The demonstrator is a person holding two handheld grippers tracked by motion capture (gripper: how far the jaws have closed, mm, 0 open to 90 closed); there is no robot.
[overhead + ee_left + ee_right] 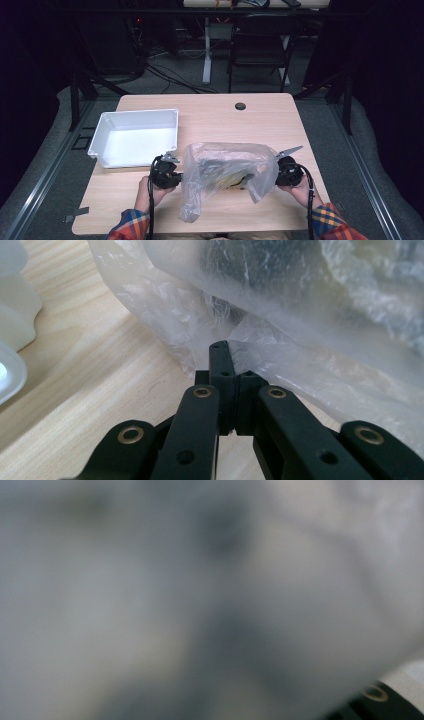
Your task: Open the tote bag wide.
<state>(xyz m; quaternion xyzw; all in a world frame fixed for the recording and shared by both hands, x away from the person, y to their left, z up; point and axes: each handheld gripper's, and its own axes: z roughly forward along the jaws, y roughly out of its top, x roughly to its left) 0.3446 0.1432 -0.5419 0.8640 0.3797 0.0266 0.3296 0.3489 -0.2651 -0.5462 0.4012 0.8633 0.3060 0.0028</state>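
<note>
- Two tools are at work here, one in each hand. The left tool (227, 351) has its jaws pressed together on a fold of the clear plastic bag (225, 172), pinching the film at the bag's nine o'clock edge.
- The right tool (281, 171) sits at the bag's three o'clock side. Its own view is smothered in blurred plastic, so the pinch itself is hidden; I take its jaws as pressed together, most likely on the film.
- The bag lies between them on the table (260, 120), near the front edge, crumpled, with a loose tail trailing toward six o'clock.
- I judge it thin, soft and slippery: it will stretch, sag and slide out of a shallow pinch, and could tear if jerked.
- Dark and yellowish contents (227, 178) show faintly inside, giving it some weight low down; what they are I cannot tell.
- Best hold, to my eye, is a gathered bunch of film at each side, not a single layer.
- A white bin (135, 136) stands empty at ten o'clock from the bag, just beside the left hand (150, 192).
</note>
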